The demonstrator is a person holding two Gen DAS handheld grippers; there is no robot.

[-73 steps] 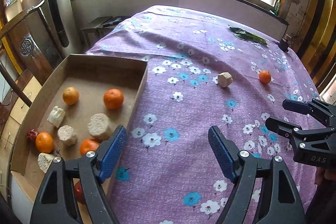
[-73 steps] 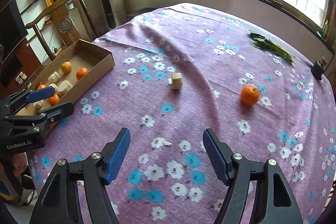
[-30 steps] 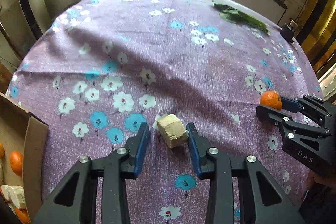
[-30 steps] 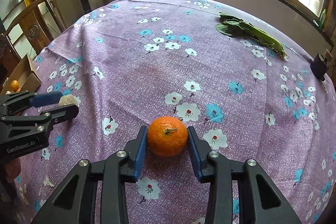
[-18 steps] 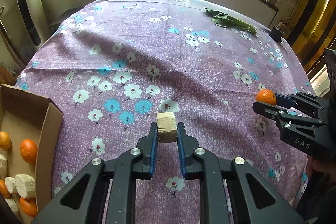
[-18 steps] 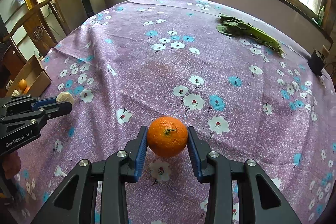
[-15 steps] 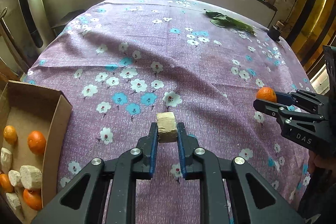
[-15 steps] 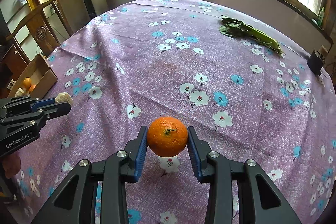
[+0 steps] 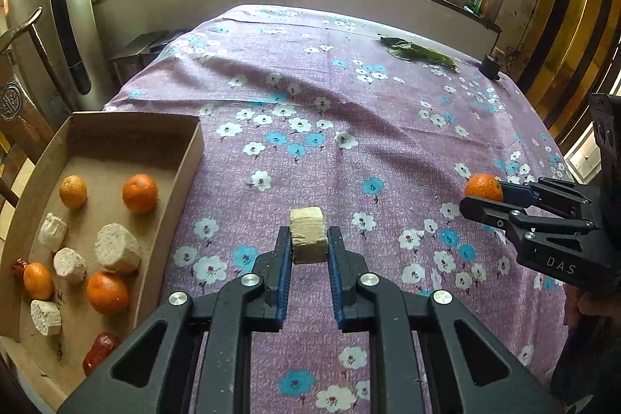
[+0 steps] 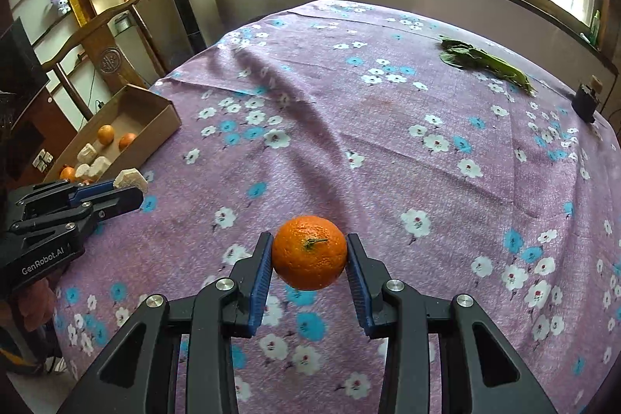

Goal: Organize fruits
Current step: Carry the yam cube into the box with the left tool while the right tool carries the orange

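Already both grippers are loaded, so what matters is where the cardboard box (image 9: 186,158) lies from each. In the left wrist view the left gripper (image 9: 309,251) is clamped tight on a pale, cut chunk (image 9: 306,233), held clear above the flowered cloth (image 9: 349,111); the box fills the left edge of that frame, its near wall just left of the gripper's left finger, its long side running from lower left up toward the window. Inside it lie several oranges and more pale chunks, with open floor in the upper part.

The right gripper (image 10: 309,258) is closed on an orange (image 10: 309,252) — the pads press its two sides, stem facing the camera. In the right wrist view the box (image 10: 155,119) sits far off at middle left, beyond the left gripper (image 10: 128,189), which shows at the left edge with its chunk.

So the left hand is plainly the nearer one — the box is a short sideways move away. The right hand probably has to cross behind or after it.
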